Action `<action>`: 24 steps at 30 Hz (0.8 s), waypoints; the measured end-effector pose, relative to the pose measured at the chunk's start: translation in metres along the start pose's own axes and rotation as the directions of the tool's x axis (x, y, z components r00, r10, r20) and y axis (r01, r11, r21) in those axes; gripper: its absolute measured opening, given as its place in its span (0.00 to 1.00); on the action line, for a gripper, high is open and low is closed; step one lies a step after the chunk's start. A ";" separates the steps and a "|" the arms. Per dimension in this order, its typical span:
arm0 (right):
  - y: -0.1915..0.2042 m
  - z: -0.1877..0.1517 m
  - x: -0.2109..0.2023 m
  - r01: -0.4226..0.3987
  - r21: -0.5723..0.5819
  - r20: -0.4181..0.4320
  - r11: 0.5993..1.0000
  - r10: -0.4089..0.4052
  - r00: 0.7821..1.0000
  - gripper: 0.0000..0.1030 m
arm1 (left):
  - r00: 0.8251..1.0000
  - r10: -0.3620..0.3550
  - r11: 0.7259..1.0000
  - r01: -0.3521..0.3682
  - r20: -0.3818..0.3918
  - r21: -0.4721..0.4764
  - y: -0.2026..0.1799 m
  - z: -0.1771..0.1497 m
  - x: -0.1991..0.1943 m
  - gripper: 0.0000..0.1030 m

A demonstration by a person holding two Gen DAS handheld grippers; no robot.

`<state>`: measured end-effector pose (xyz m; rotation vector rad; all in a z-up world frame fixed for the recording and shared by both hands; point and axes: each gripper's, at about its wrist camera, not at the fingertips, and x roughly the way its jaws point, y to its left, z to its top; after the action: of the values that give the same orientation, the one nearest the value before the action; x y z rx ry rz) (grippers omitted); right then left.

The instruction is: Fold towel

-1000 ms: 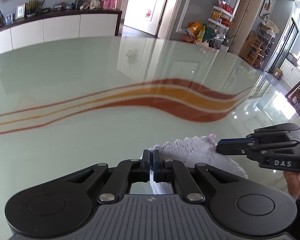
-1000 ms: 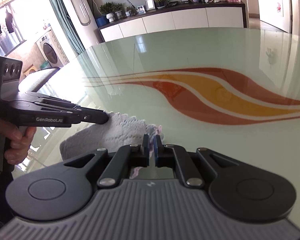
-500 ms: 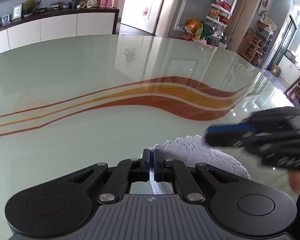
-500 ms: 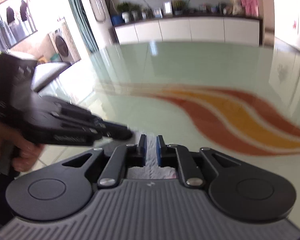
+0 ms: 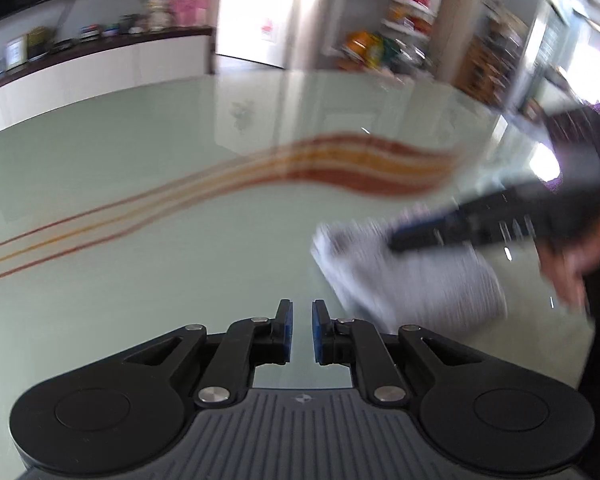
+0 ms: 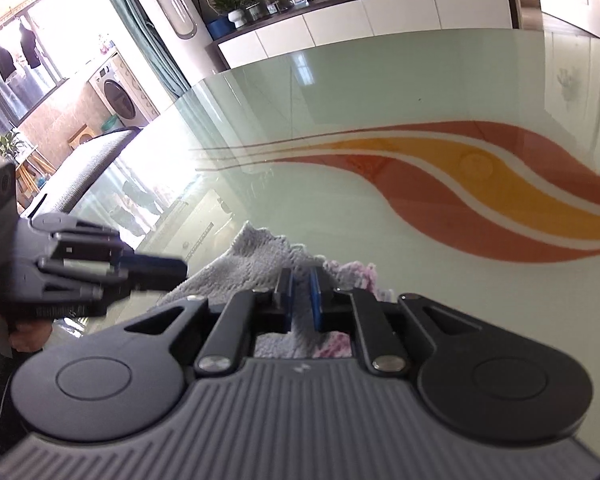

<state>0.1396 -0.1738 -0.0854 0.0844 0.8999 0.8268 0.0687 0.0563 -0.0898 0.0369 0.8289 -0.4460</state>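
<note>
The grey towel (image 5: 412, 280) lies bunched in a small fold on the glass table (image 5: 140, 264), blurred in the left wrist view. My left gripper (image 5: 301, 312) is open a little with only bare glass between its pads, just left of the towel. The right gripper (image 5: 396, 240) reaches over the towel's top from the right. In the right wrist view the towel (image 6: 252, 264) shows a pink patch (image 6: 352, 274), and my right gripper (image 6: 301, 280) stands slightly open right above the cloth. The left gripper (image 6: 180, 270) hovers at the towel's left edge.
The table (image 6: 380, 92) carries a red and orange wave print (image 6: 500, 184). A hand (image 5: 568, 264) holds the right gripper's handle. A white sideboard (image 6: 380, 20) stands beyond the far edge, and a grey chair back (image 6: 88, 164) sits at the left side.
Both grippers were shut on the towel a second ago; both have opened and let it go. The left gripper has pulled back to the left, and the towel now rests on the glass.
</note>
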 end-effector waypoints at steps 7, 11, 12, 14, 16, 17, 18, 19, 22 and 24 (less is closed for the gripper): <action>-0.001 -0.003 -0.005 0.002 0.006 -0.008 1.000 -0.002 1.000 0.09 | 0.989 -0.146 0.985 0.145 0.006 0.092 0.000 0.000 -0.003 0.13; 0.002 -0.004 -0.005 0.018 -0.010 -0.010 1.000 -0.018 1.000 0.09 | 0.977 -0.211 0.969 0.211 -0.014 0.126 -0.002 -0.008 -0.008 0.13; 0.002 -0.004 -0.005 0.020 -0.011 -0.010 1.000 -0.020 1.000 0.09 | 0.974 -0.227 0.965 0.227 -0.016 0.135 -0.003 -0.010 -0.010 0.13; 0.001 -0.004 -0.005 0.018 -0.006 -0.011 1.000 -0.018 1.000 0.09 | 0.966 -0.259 0.954 0.259 -0.018 0.154 -0.004 -0.014 -0.014 0.13; 0.000 -0.004 -0.006 0.014 0.000 -0.012 1.000 -0.014 1.000 0.09 | 0.956 -0.291 0.941 0.290 -0.020 0.172 -0.005 -0.018 -0.018 0.13; -0.001 -0.004 -0.006 0.013 0.003 -0.013 1.000 -0.012 1.000 0.09 | 0.951 -0.307 0.935 0.306 -0.022 0.181 -0.005 -0.020 -0.020 0.13; -0.001 -0.003 -0.006 0.013 0.003 -0.013 1.000 -0.013 1.000 0.09 | 0.946 -0.323 0.928 0.322 -0.023 0.190 -0.006 -0.022 -0.022 0.13; -0.001 -0.003 -0.006 0.014 0.002 -0.014 1.000 -0.014 1.000 0.09 | 0.940 -0.339 0.920 0.337 -0.025 0.199 -0.006 -0.025 -0.024 0.14; 0.000 -0.003 -0.005 0.017 0.002 -0.014 1.000 -0.017 1.000 0.09 | 0.924 -0.381 0.911 0.370 0.028 0.183 -0.001 -0.024 -0.028 0.20; 0.000 -0.003 -0.005 0.020 0.003 -0.015 1.000 -0.020 1.000 0.09 | 0.916 -0.399 0.911 0.388 0.055 0.141 0.008 -0.021 -0.021 0.20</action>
<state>0.1359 -0.1781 -0.0838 0.0719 0.9142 0.8089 0.0446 0.0756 -0.0896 -0.0322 0.7251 -0.8774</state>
